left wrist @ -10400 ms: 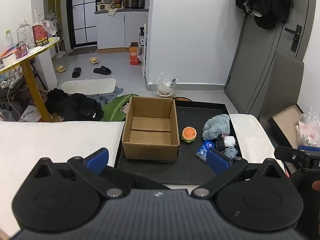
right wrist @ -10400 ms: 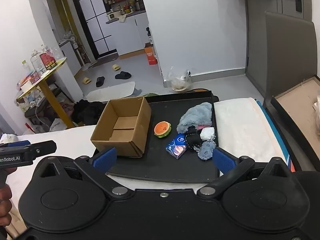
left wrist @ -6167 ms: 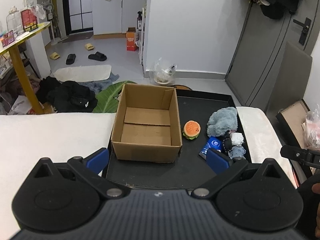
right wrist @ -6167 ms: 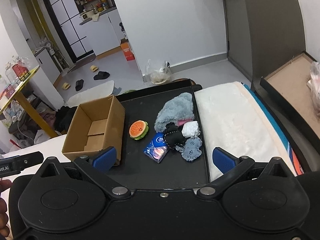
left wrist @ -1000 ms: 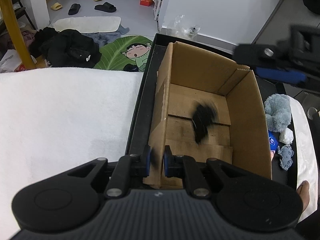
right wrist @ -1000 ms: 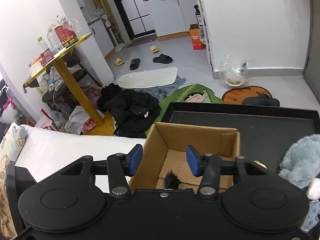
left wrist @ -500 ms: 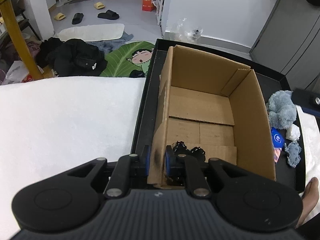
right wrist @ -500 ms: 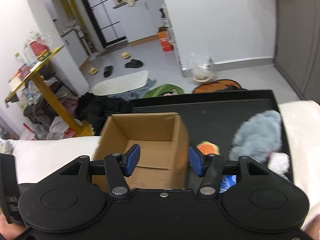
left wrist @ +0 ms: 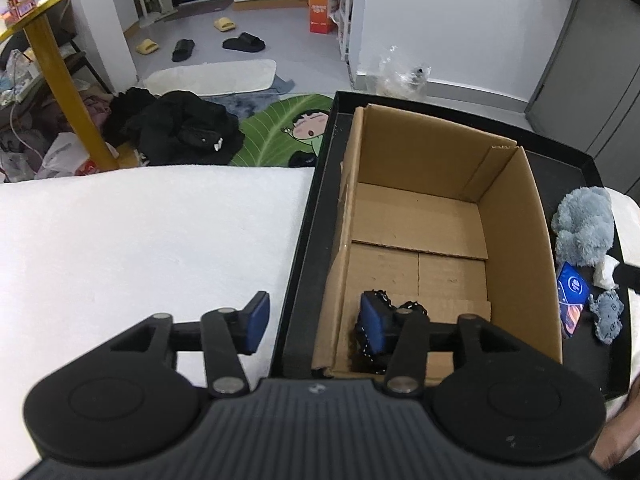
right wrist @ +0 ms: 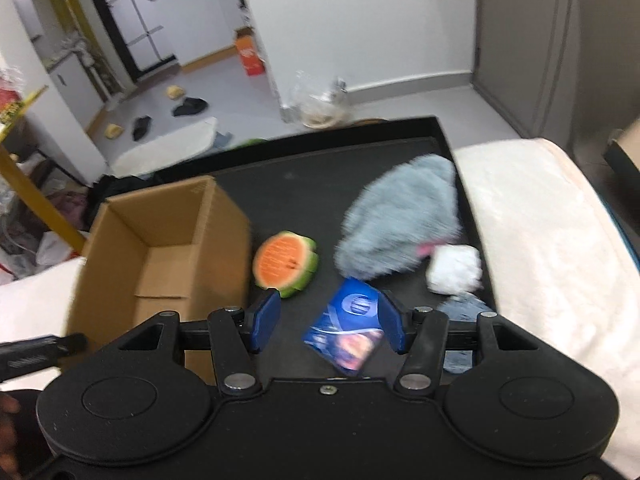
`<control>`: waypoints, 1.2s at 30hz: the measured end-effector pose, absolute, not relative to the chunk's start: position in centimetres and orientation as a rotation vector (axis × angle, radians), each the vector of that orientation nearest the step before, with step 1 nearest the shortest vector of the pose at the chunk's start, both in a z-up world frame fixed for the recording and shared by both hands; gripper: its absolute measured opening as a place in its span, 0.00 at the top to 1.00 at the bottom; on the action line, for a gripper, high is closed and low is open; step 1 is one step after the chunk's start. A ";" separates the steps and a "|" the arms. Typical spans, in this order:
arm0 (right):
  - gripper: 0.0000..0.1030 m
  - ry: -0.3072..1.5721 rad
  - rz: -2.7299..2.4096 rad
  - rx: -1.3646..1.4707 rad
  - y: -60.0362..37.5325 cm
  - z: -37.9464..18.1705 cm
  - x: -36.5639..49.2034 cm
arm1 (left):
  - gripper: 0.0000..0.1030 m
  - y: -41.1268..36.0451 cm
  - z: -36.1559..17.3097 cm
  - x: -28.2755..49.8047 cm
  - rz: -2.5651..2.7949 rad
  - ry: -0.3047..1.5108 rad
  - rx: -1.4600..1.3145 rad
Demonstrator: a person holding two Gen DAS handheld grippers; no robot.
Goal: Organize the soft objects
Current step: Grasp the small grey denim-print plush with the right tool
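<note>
A brown cardboard box (left wrist: 420, 220) stands on a black tray (left wrist: 308, 240). A black soft toy (left wrist: 412, 305) lies in the box's near corner, partly hidden by a finger. My left gripper (left wrist: 314, 324) straddles the box's left wall; its jaws are opening and the pads are off the cardboard. My right gripper (right wrist: 328, 322) hovers open over the tray, a blue packet (right wrist: 348, 328) lying below its gap. Beside the box (right wrist: 160, 248) lie a watermelon toy (right wrist: 286, 262), a grey plush (right wrist: 400, 228), a white soft lump (right wrist: 454, 270) and a small grey toy (right wrist: 460, 308).
White bedding (left wrist: 140, 240) lies left of the tray and a cream blanket (right wrist: 540, 240) right of it. Beyond the tray's far edge the floor drops away, with dark clothes (left wrist: 176, 128) and a yellow table leg (left wrist: 64, 88). A hand shows at the left wrist view's lower right.
The black toy fell into the box and settled in its near corner. My left jaws, shut on the box's left wall, have opened. My right gripper swung right, from above the box to over the loose toys.
</note>
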State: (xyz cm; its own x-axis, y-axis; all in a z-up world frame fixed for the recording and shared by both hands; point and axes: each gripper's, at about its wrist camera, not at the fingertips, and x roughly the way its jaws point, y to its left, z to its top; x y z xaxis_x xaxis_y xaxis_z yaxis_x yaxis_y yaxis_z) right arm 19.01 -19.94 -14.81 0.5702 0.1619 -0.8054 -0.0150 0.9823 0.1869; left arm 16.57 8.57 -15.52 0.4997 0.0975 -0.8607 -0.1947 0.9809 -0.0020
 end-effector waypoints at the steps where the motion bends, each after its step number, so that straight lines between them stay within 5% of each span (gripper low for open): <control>1: 0.48 0.966 0.086 0.155 -20.2 -15.1 18.9 | 0.50 8.5 -15.5 16.6 0.183 1.031 -0.100; 11: 0.48 1.015 -0.048 0.190 -23.1 -17.8 19.5 | 0.36 7.3 -15.4 16.6 0.200 1.031 -0.026; 36: 0.56 1.055 -0.199 0.119 -24.2 -23.3 20.5 | 0.35 4.9 -14.8 17.4 0.263 1.076 0.068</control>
State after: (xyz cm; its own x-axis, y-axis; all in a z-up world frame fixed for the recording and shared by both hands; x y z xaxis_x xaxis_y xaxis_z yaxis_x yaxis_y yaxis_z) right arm 20.47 -24.22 -23.35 0.4775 -0.1058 -0.8723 0.2193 0.9757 0.0017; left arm 17.43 4.94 -14.80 0.4474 0.2451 -0.8601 -0.1793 0.9668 0.1822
